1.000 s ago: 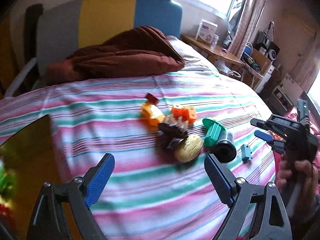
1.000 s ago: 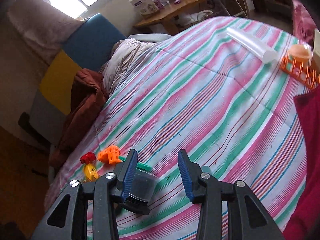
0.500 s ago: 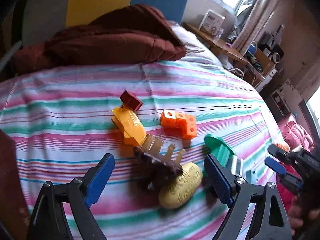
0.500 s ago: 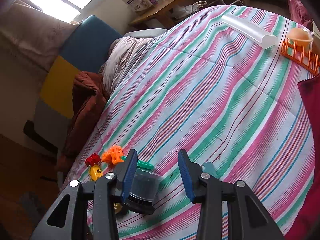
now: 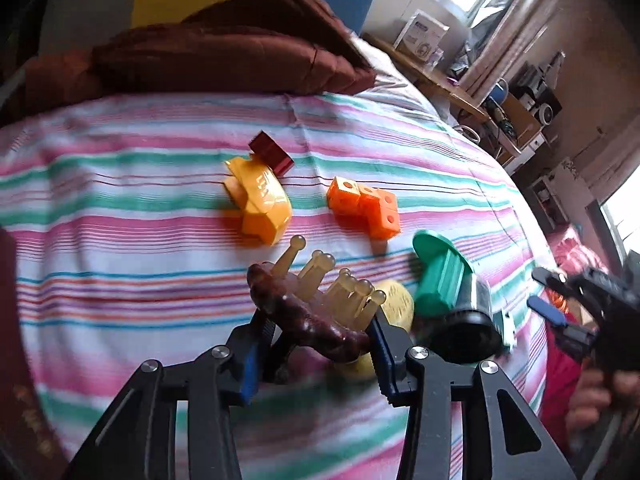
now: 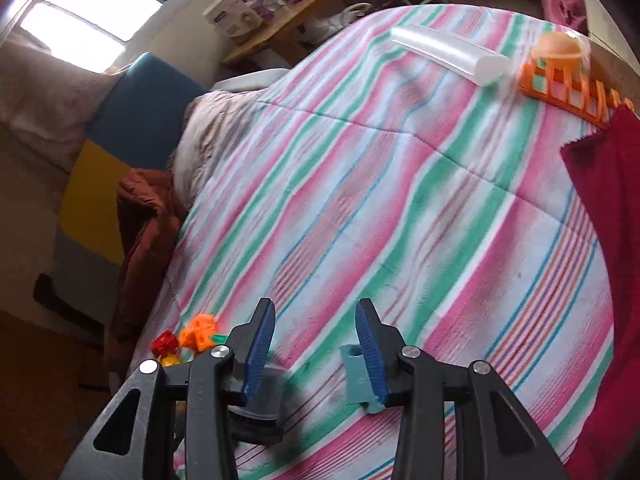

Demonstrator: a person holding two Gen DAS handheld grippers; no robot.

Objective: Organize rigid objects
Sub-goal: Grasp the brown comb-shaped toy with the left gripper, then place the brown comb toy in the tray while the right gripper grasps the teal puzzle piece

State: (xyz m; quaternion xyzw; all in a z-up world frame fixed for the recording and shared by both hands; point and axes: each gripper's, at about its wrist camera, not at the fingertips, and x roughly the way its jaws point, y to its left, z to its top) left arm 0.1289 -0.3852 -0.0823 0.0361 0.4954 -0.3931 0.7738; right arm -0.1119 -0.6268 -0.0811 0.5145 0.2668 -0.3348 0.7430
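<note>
Left wrist | left gripper (image 5: pixel 320 334) closing around dark-brown knobbly toy with translucent pegs (image 5: pixel 308 312), apparently to lift it from striped bedspread (image 5: pixel 120 280) | right gripper (image 6: pixel 316 344) part-spread, empty

Striped bedspread (image 5: pixel 120 208) on a bed, scattered plastic toys: yellow piece (image 5: pixel 260 200), orange cubes (image 5: pixel 364 208), green cap (image 5: pixel 440 272), brown blanket (image 5: pixel 224 52) at its head

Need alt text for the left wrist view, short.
The left gripper is closing around a brown, peg-studded toy on a striped bedspread. Beyond lie a yellow piece, orange cubes, a green part; the right gripper sits at right.
</note>
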